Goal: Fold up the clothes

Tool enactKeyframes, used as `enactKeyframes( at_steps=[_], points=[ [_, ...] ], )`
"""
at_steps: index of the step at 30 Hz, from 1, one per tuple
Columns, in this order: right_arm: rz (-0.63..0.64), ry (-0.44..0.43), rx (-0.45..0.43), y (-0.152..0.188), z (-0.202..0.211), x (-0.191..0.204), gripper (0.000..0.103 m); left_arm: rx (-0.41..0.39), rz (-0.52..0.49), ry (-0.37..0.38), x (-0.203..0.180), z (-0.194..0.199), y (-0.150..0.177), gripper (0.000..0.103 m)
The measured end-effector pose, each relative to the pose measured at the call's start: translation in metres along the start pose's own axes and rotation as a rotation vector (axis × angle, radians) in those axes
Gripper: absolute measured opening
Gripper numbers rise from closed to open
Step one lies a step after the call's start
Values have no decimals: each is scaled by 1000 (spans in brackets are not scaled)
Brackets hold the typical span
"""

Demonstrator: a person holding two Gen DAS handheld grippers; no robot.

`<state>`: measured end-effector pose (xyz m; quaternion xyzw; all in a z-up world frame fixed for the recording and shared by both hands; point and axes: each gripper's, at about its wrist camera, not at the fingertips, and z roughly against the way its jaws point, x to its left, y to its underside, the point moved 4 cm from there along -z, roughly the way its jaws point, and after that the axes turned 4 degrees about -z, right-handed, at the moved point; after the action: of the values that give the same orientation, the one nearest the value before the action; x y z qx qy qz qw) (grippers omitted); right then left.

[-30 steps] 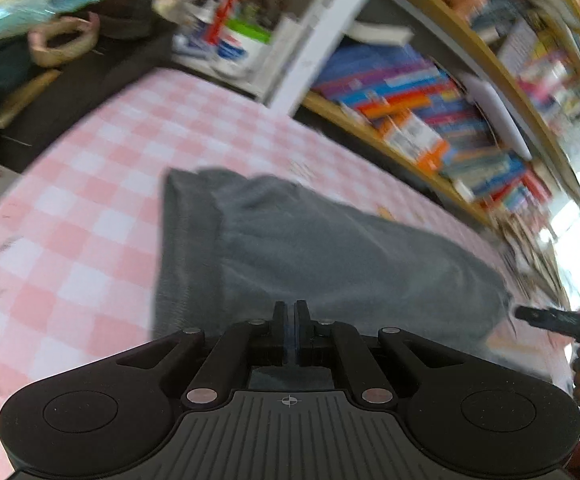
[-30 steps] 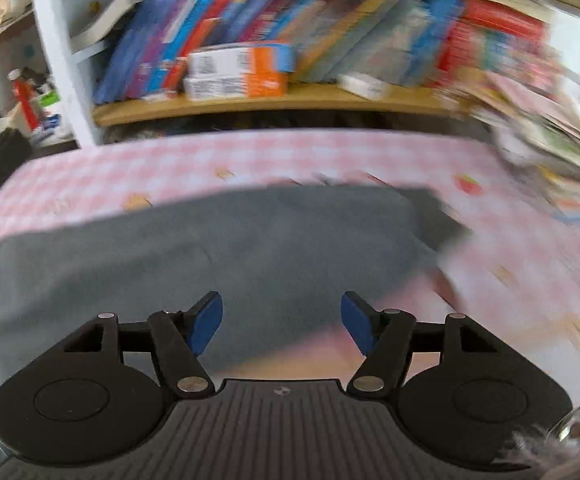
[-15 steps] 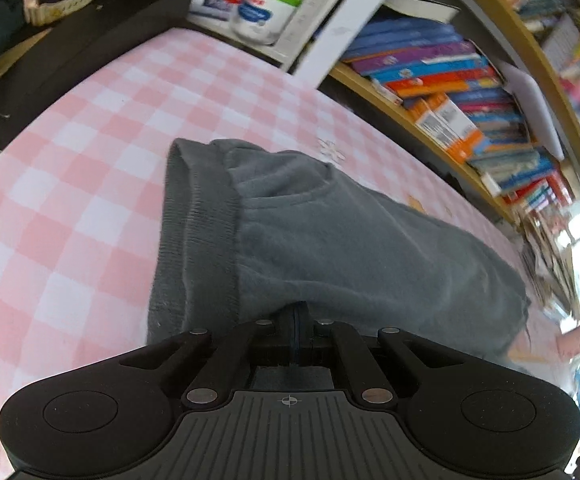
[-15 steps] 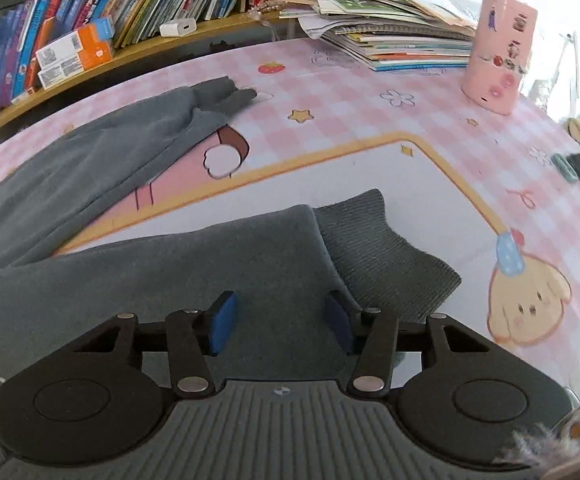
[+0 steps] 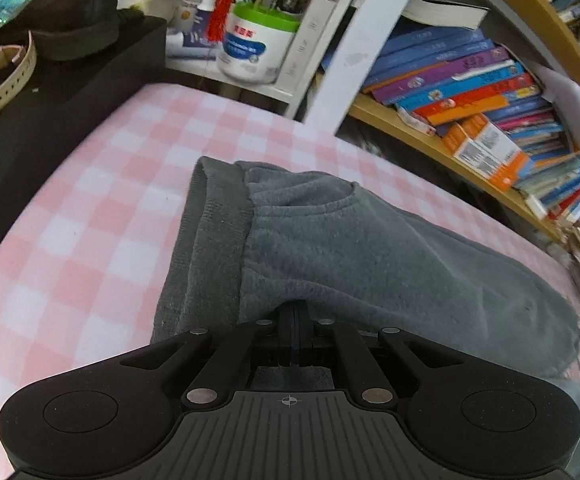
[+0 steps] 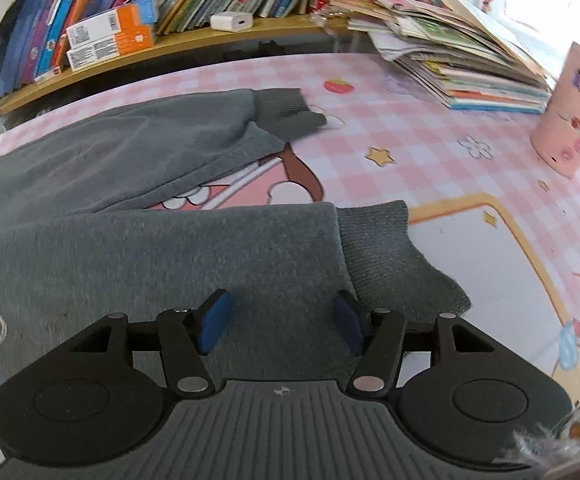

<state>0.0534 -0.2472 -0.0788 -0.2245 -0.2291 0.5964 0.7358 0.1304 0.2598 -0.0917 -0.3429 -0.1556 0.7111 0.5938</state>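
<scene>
Early days: your left gripper (image 5: 295, 334) is pinching the sweatshirt (image 5: 370, 256), right gripper (image 6: 280, 326) gaping over a sleeve (image 6: 250, 256); both sleeves still unfolded.

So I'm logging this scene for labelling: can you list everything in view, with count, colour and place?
sweatpants: one, grey, spread on the table, both leg cuffs to the right
tablecloth: one, pink-and-white check with cartoon prints, covering the table
pink cup: one, far right
magazine stack: one, mixed colours, back right
books: many, multicoloured, on the shelf
white tub: one, green lid, back left
left gripper: black, shut on the sweatpants
right gripper: black, blue pads, open over a leg
</scene>
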Motion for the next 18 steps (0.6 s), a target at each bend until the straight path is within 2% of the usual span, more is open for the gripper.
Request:
enactKeyframes(
  at_steps=[6, 9, 11, 14, 15, 18],
  points=[
    [13, -8, -29, 7, 3, 1, 58, -30, -79, -11, -6, 22, 18, 5],
    [26, -5, -32, 10, 7, -4, 53, -63, -61, -13, 0, 51, 31, 8],
    [-4, 18, -48, 11, 9, -11, 45, -70, -46, -6, 6, 71, 44, 9],
    [-60, 41, -67, 16, 15, -17, 45, -72, -10, -5, 17, 96, 62, 9],
    [-69, 45, -71, 18, 17, -16, 48, -74, 4, -8, 21, 102, 68, 11],
    [-53, 40, -71, 27, 23, -3, 49, -82, 48, -21, 27, 116, 79, 22]
  ],
)
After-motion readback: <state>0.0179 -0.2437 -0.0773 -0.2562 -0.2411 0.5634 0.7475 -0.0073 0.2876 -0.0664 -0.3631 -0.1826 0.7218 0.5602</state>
